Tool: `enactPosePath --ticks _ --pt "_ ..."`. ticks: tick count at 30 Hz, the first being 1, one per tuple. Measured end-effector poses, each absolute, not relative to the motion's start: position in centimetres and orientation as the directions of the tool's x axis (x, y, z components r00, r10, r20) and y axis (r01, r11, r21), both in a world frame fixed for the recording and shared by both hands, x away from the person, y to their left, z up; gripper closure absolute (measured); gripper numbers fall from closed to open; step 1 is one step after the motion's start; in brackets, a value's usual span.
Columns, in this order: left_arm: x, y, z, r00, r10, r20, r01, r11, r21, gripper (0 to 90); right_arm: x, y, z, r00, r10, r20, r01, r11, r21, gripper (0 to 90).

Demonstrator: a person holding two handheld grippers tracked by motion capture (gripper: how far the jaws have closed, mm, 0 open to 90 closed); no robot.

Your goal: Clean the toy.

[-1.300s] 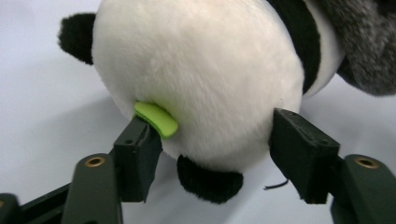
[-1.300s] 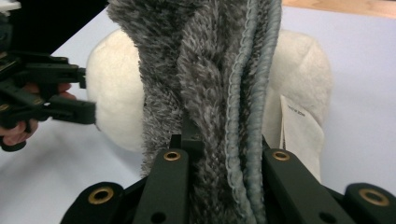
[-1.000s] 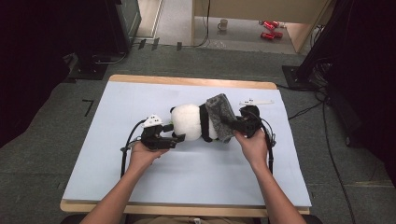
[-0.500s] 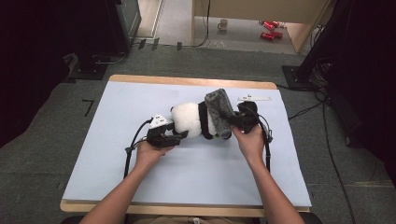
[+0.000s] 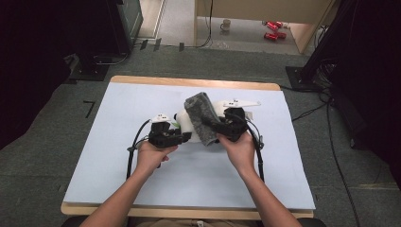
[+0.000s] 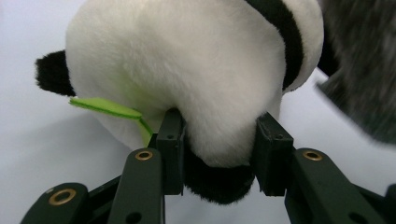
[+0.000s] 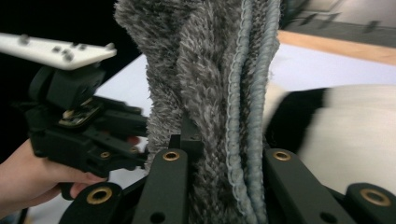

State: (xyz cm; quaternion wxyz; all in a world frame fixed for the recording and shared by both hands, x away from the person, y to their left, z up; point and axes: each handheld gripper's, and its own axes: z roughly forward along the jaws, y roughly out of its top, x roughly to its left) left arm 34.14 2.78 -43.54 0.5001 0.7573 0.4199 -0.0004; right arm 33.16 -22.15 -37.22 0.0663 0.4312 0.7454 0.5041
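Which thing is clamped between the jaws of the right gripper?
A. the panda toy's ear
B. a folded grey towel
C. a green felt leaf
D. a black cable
B: in the right gripper view, the right gripper has its jaws closed on the folded grey towel, whose stitched edges run up between them; the panda toy sits in the left gripper instead.

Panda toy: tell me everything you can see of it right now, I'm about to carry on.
The panda toy is a soft plush, white with black bands and a black ear or paw, and a green felt leaf at its side. It lies near the middle of the pale blue table. The left gripper has just been closing, and its fingers now press into a rounded white and black part of the toy. A grey fuzzy cloth, clamped in the right gripper, is draped over its other side.
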Motion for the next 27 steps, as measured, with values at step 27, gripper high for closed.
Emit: enactPosePath --ticks 27 --pt "35.2 3.1 -44.9 0.654 0.656 -0.378 0.63 -0.195 0.752 61.6 34.2 -23.8 -40.1 -0.584 0.784 0.21 0.605 0.248 0.756 78.9"
